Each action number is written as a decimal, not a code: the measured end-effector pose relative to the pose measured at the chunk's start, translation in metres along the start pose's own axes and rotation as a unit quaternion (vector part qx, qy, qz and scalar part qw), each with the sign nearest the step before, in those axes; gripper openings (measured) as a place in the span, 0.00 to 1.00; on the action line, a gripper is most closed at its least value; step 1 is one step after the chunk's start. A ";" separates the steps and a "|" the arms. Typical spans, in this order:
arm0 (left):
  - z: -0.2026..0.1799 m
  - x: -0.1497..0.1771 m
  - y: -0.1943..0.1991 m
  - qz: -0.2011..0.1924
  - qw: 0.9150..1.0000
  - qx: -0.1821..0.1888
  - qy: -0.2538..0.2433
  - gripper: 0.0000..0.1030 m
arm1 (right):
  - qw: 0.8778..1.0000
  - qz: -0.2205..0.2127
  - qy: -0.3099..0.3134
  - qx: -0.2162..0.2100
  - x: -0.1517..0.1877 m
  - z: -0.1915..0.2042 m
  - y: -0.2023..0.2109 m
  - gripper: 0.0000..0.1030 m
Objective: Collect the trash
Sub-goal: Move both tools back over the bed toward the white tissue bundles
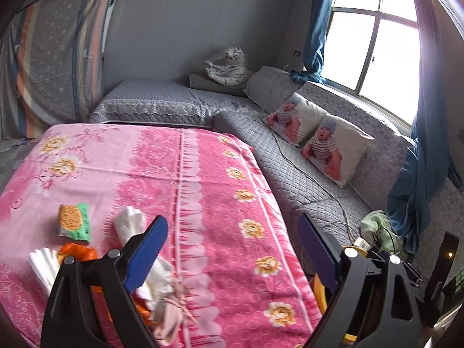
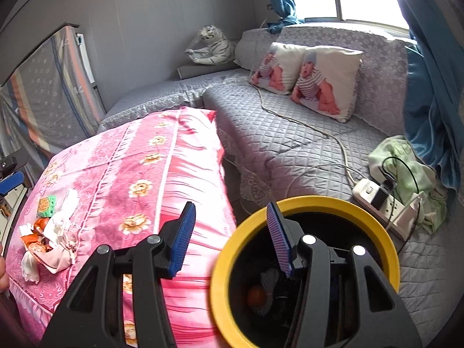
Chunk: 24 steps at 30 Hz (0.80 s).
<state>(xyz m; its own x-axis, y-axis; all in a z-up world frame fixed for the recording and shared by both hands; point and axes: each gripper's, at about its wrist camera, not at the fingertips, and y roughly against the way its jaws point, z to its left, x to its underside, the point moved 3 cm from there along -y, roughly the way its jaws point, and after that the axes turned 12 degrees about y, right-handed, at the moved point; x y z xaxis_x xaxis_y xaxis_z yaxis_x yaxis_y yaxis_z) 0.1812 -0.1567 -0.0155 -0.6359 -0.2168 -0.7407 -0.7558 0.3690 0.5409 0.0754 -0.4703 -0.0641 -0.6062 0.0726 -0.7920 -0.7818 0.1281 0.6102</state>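
A: Left gripper, jaws wide, nothing between them. Trash pile lower left on the pink cloth.

B: Right gripper parted too, empty, over the yellow-rimmed bin at lower right.

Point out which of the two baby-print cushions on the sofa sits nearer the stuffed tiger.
The left baby-print cushion, partly tucked behind its twin, is nearer the stuffed tiger; the twin lies toward the blue curtain.
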 end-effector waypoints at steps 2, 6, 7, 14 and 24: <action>0.030 -0.010 0.015 -0.021 0.999 -0.025 0.009 0.88 | 1.000 -0.006 0.017 -0.020 -0.009 0.024 -0.003 0.49; 0.091 -0.023 0.038 -0.039 0.996 -0.071 0.039 0.89 | 0.997 -0.011 0.058 -0.059 -0.024 0.075 -0.010 0.52; 0.105 -0.024 0.043 -0.042 0.995 -0.083 0.046 0.89 | 0.995 -0.009 0.069 -0.066 -0.027 0.087 -0.013 0.52; 0.190 -0.005 0.055 -0.013 0.986 -0.146 0.080 0.90 | 0.983 0.008 0.131 -0.128 -0.035 0.173 -0.034 0.52; 0.230 0.045 0.044 0.061 0.982 -0.145 0.108 0.90 | 0.958 0.049 0.201 -0.199 -0.034 0.261 -0.061 0.54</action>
<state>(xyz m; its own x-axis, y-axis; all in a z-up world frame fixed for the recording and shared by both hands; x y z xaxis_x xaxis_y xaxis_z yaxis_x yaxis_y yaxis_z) 0.1554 0.0578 -0.1170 -0.7191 -0.3845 -0.5788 -0.6648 0.1383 0.7341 0.1822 -0.2225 -0.0799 -0.6242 -0.3316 -0.7073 -0.6635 -0.2530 0.7041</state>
